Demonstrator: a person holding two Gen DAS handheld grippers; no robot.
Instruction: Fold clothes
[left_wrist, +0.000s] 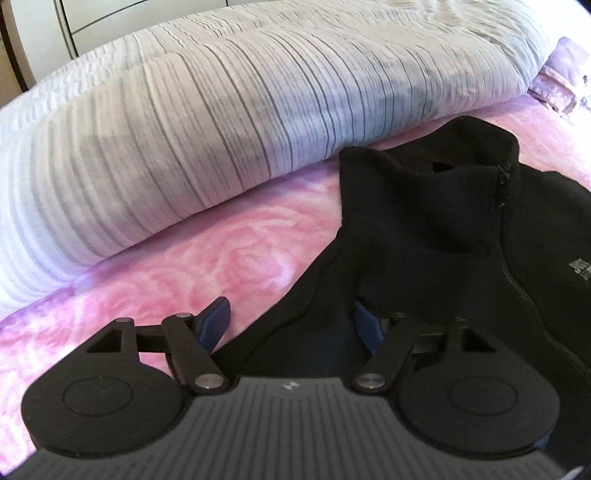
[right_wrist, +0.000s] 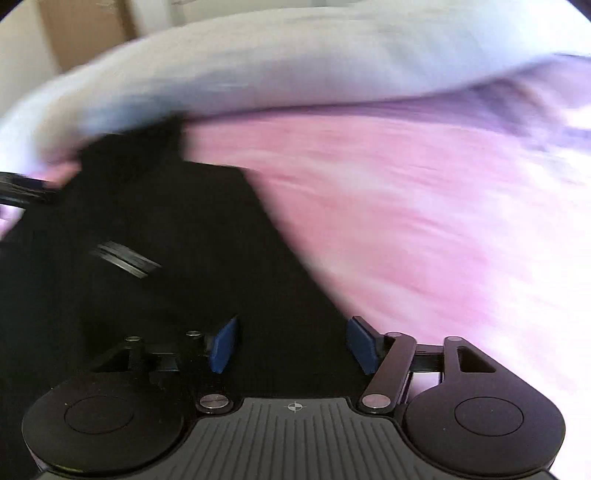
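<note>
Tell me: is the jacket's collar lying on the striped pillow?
No. The jacket collar rests on the pink sheet, just short of the pillow.

- left gripper (left_wrist: 291, 328): jaws spread wide, both blue pads visible. Left pad (left_wrist: 216, 325) is out in the clear, right pad (left_wrist: 365, 328) is partly tucked under dark cloth. Nothing pinched between them.
- right gripper (right_wrist: 293, 343): also wide apart, blue pads (right_wrist: 223, 343) angled outward, nothing clamped. That view is motion-blurred, so finer pose detail is hard to call.
</note>
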